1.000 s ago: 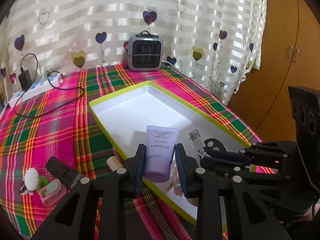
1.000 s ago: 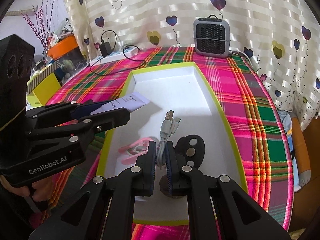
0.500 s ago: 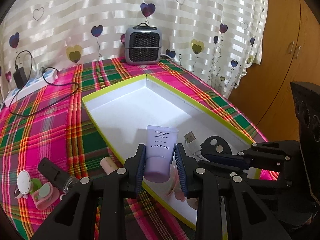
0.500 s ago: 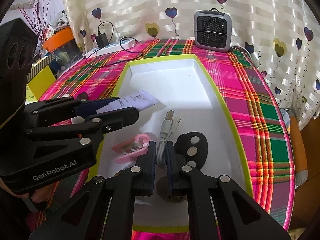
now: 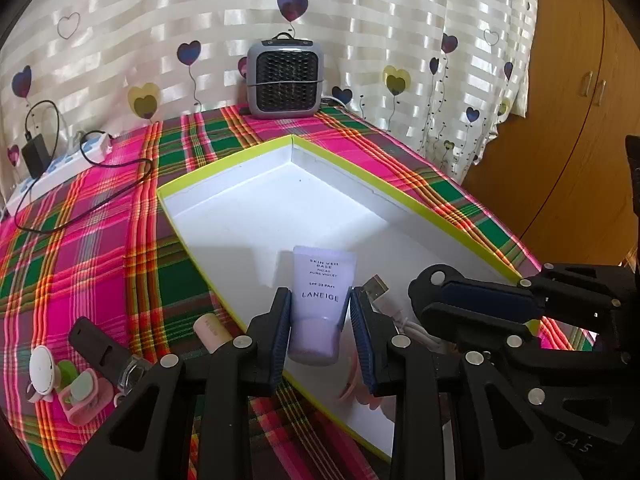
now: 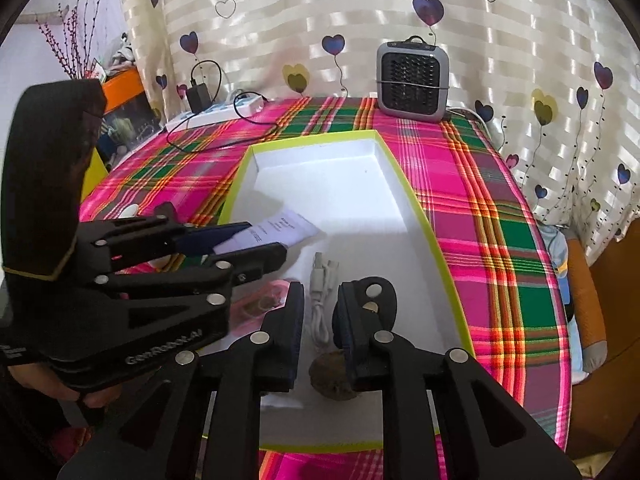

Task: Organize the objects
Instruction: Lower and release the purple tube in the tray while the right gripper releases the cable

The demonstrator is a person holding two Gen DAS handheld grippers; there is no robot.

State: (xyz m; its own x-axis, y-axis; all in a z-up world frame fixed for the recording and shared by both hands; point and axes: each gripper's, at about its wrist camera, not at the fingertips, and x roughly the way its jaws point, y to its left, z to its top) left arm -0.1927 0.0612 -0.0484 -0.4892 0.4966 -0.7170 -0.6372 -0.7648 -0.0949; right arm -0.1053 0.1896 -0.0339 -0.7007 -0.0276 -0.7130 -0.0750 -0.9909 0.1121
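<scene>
From the left wrist view, the left hand-held gripper (image 5: 320,320) is pinching a lilac cosmetic tube (image 5: 322,304), cap end toward the camera, held over the near edge of the white box (image 5: 248,216) with the lime rim, which lies on the plaid tabletop (image 5: 100,240). At about eight o'clock from the tube, outside the box, lie a pinkish stick (image 5: 212,330), a black clip-like piece (image 5: 96,346) and a small pink and white gadget (image 5: 68,384), so there is sorting left to do. The right hand-held gripper (image 5: 448,300) reaches in from three o'clock. From the right wrist view, that right hand-held gripper (image 6: 320,320) has just been opening; its jaws now stand a little apart with the white USB cable (image 6: 320,304) lying loose between them on the box floor, not squeezed. A brown lumpy object (image 6: 332,376) sits at six o'clock from the cable, a black oval piece (image 6: 376,292) at three o'clock, and something pink (image 6: 260,300) at nine o'clock. I'd worry that the cable could catch on a pad as the gripper lifts away and be dragged out, or that the two grippers could knock together, working so near. Only the left view shows the stray items outside the box; only the right view shows the cable released and the brown object.
</scene>
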